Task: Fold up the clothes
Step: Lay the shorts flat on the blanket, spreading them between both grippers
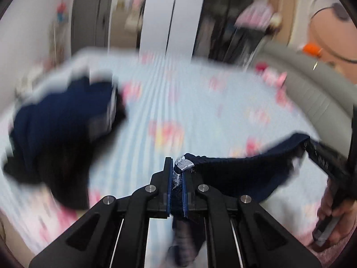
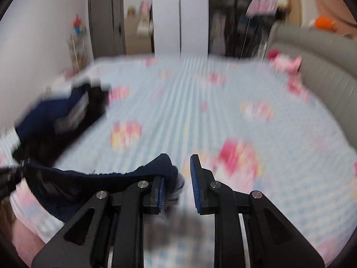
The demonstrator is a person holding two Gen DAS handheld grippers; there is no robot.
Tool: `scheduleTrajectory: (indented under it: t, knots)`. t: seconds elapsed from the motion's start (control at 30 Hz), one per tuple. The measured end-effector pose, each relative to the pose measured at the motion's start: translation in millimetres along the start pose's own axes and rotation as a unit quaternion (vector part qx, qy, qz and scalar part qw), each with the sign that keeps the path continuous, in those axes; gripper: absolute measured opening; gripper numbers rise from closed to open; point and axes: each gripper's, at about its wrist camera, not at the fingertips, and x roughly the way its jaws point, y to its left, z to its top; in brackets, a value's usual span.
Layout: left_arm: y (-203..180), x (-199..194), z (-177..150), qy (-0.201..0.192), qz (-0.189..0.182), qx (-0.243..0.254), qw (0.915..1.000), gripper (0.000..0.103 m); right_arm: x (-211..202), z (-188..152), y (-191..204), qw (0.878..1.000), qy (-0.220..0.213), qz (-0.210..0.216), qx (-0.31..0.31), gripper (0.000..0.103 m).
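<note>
A navy garment (image 1: pixel 234 172) hangs stretched in the air between my two grippers, above the bed. My left gripper (image 1: pixel 177 167) is shut on one end of it, with fabric and a silvery patch pinched between the blue pads. Its other end reaches my right gripper (image 1: pixel 309 147), held by a hand (image 1: pixel 334 212) at the right edge. In the right wrist view the garment (image 2: pixel 100 183) drapes over the left finger of my right gripper (image 2: pixel 177 168). Those jaws stand apart, with bare sheet showing between the cloth and the right pad. The left gripper (image 2: pixel 9 176) shows at the far left edge.
The bed has a light blue striped sheet (image 1: pixel 178 102) with pink prints. A dark pile of clothes (image 1: pixel 60 129) lies at its left side. A grey padded headboard (image 2: pixel 323 82) curves along the right, with a pink plush toy (image 2: pixel 285 63) beside it. Both views are blurred.
</note>
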Motion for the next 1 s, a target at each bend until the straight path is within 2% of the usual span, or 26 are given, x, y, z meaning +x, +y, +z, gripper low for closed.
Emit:
scheduleTrajectory:
  t: [0.07, 0.13, 0.2, 0.23, 0.3, 0.4, 0.43, 0.53, 0.67, 0.8, 0.9, 1.0]
  knots:
    - [-10.6, -27.6, 28.2, -0.051, -0.018, 0.011, 0.9985, 0.008, -32.4, 25.2, -17.5, 0.998, -0.045, 0.015, 0.030, 0.020]
    - [-13.2, -39.5, 30.0, -0.063, -0.033, 0.008, 0.9975, 0.011, -60.0, 40.2, -33.2, 0.995, -0.079, 0.029, 0.055, 0.021]
    - [-11.3, -28.7, 5.0, -0.028, -0.043, -0.002, 0.9987, 0.011, -78.6, 34.2, -45.1, 0.993, -0.092, 0.035, 0.068, 0.027]
    - [-10.3, -22.2, -8.0, -0.010, -0.047, -0.006, 0.9988, 0.011, -77.2, 21.1, -46.0, 0.994, -0.082, 0.028, 0.066, 0.028]
    - [-4.5, 12.0, -49.8, 0.064, -0.044, -0.021, 0.9968, 0.011, -68.4, -6.4, -45.9, 0.996, -0.055, 0.014, 0.062, 0.029]
    - [9.5, 66.1, -125.5, 0.184, -0.038, -0.067, 0.9799, 0.011, -24.4, -73.4, -49.4, 0.996, 0.051, -0.006, 0.073, 0.029]
    - [12.5, 75.5, -146.3, 0.209, -0.031, -0.071, 0.9749, 0.011, -7.0, -100.5, -51.0, 0.992, 0.095, -0.008, 0.080, 0.029]
    - [17.2, 90.4, -192.2, 0.255, -0.016, -0.082, 0.9632, 0.011, 19.0, -156.8, -46.5, 0.982, 0.169, -0.005, 0.080, 0.029]
    - [18.6, 85.1, -206.5, 0.246, -0.031, -0.094, 0.9641, 0.013, 23.7, -182.0, -42.6, 0.980, 0.187, -0.013, 0.067, 0.029]
    - [17.2, 79.1, -208.1, 0.232, -0.046, -0.089, 0.9675, 0.017, 24.9, -187.2, -47.4, 0.978, 0.190, -0.016, 0.083, 0.029]
    - [11.5, 64.4, -202.7, 0.216, -0.060, -0.064, 0.9726, 0.017, 22.8, -180.4, -45.7, 0.980, 0.184, -0.019, 0.080, 0.029]
    - [6.8, 47.9, -192.4, 0.201, -0.085, -0.030, 0.9755, 0.018, 2.1, -179.6, -42.0, 0.983, 0.170, -0.017, 0.063, 0.031]
